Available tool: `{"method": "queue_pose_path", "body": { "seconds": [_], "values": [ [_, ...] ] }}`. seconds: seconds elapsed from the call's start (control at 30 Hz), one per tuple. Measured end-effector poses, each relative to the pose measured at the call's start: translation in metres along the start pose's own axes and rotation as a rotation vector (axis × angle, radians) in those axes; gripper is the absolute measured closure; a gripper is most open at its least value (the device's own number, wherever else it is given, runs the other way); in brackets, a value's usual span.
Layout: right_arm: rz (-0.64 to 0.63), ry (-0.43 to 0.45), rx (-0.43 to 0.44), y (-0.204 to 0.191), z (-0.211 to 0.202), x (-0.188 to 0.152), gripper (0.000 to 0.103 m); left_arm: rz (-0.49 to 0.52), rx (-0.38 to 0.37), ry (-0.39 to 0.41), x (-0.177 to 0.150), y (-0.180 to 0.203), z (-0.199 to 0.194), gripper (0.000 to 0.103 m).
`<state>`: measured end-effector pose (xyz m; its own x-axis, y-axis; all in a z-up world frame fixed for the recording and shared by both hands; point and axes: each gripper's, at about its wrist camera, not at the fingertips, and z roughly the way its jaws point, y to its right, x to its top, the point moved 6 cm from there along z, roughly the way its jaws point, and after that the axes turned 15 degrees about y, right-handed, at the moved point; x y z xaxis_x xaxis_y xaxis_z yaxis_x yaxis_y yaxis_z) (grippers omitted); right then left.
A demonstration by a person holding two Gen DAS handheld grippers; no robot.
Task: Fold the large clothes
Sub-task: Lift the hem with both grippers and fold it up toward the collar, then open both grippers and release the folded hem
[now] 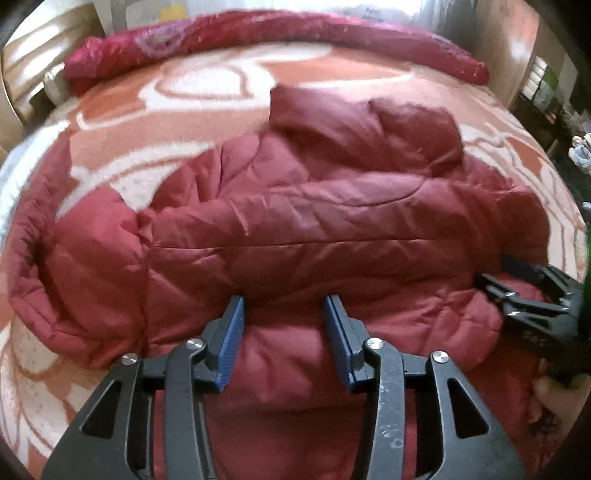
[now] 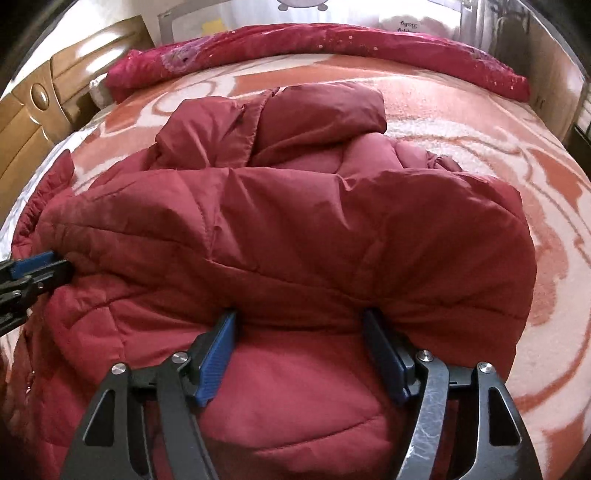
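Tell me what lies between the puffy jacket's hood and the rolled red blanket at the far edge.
Only bare patterned bedspread separates the jacket from the rolled blanket; both wrist views show it.

One legible bit: cursive word "Baby", seen mirrored or upside down, on a white cloth past the far bed edge, ahead and right of the right claw. A second line beneath is too blurred to read.
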<state>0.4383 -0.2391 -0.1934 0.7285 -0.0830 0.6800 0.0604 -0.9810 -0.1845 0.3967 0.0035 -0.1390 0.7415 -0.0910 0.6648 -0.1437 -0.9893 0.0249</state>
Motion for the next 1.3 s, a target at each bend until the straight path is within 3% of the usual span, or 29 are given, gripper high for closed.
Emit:
{"method": "queue_pose_path", "body": {
  "seconds": [0.1, 0.2, 0.43, 0.83, 0.93, 0.97, 1.0, 1.13, 1.3],
  "values": [
    [0.033, 0.035, 0.004, 0.007, -0.017, 0.005, 0.033, 0.027, 0.001, -0.001, -0.006, 0.001, 0.011, 0.059],
    [0.073, 0.088, -0.056, 0.026, -0.032, 0.007, 0.032, 0.019, -0.006, 0.014, -0.007, 0.001, 0.014, 0.059],
    [0.088, 0.026, -0.05, 0.039, -0.008, -0.007, 0.03, 0.003, -0.03, 0.039, -0.011, -0.001, 0.015, 0.059],
    [0.074, 0.047, -0.048, 0.034, -0.01, -0.013, 0.029, 0.032, 0.028, 0.034, -0.011, 0.003, 0.01, 0.056],
    [0.073, 0.049, -0.049, 0.034, -0.011, -0.013, 0.029, 0.044, 0.083, 0.036, -0.012, -0.006, 0.003, 0.032],
    [0.072, 0.049, -0.05, 0.034, -0.011, -0.013, 0.029, 0.039, 0.123, 0.035, -0.014, -0.014, -0.001, 0.015],
    [0.071, 0.05, -0.051, 0.034, -0.012, -0.013, 0.029, 0.02, 0.156, 0.033, -0.016, -0.024, -0.005, 0.007],
    [0.068, 0.053, -0.056, 0.033, -0.012, -0.013, 0.029, -0.083, 0.126, 0.044, -0.021, -0.053, -0.023, 0.007],
    [0.059, 0.057, -0.048, 0.03, -0.018, -0.008, 0.028, -0.136, 0.154, 0.093, -0.016, -0.086, -0.054, 0.007]
  ]
}}
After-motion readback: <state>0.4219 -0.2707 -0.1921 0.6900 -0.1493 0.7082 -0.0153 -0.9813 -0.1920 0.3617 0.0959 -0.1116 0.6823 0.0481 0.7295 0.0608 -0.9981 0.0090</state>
